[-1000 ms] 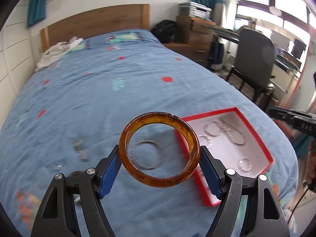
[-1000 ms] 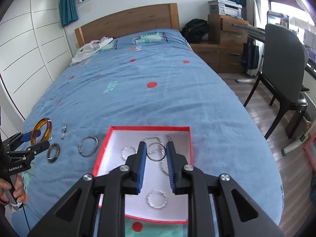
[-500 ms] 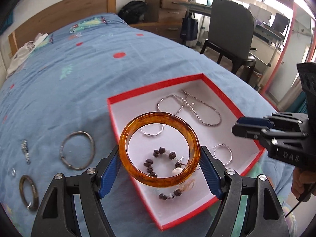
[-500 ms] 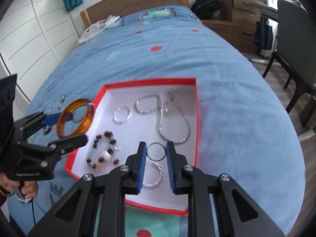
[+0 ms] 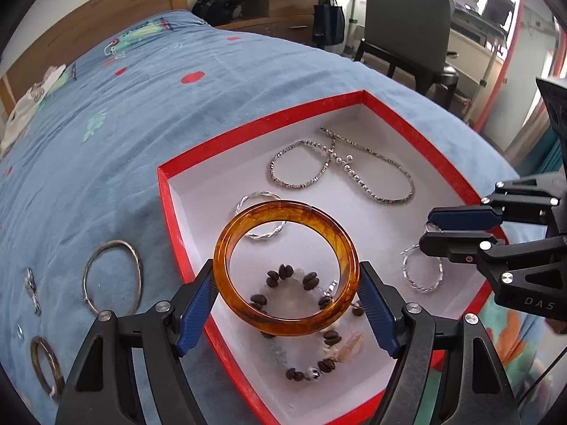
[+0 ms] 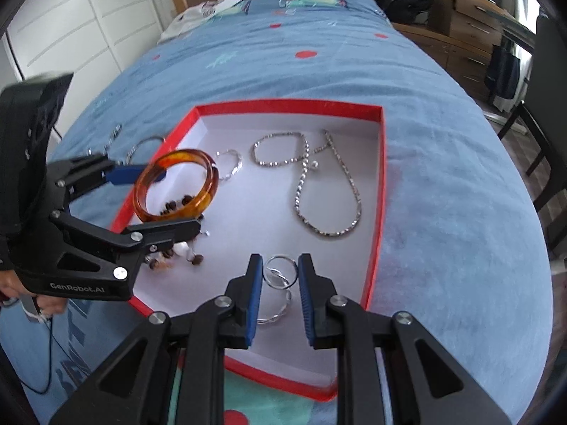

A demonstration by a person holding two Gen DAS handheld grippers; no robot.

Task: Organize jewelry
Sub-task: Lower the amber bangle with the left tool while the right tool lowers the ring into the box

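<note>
I am holding the amber bangle [image 5: 286,268] in my left hand-held gripper [image 5: 286,295] over the red box's [image 5: 226,350] left edge on the bed [image 5: 106,141]; my right hand-held gripper [image 6: 280,285] is pinching a small silver ring [image 6: 280,272] above the box's near edge.

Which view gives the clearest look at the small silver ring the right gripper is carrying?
The right wrist view: the small silver ring sits centred between the right gripper pads, whole outline visible. In the left wrist view the ring is only a sliver peeking beside the gripper's fingers.
</note>
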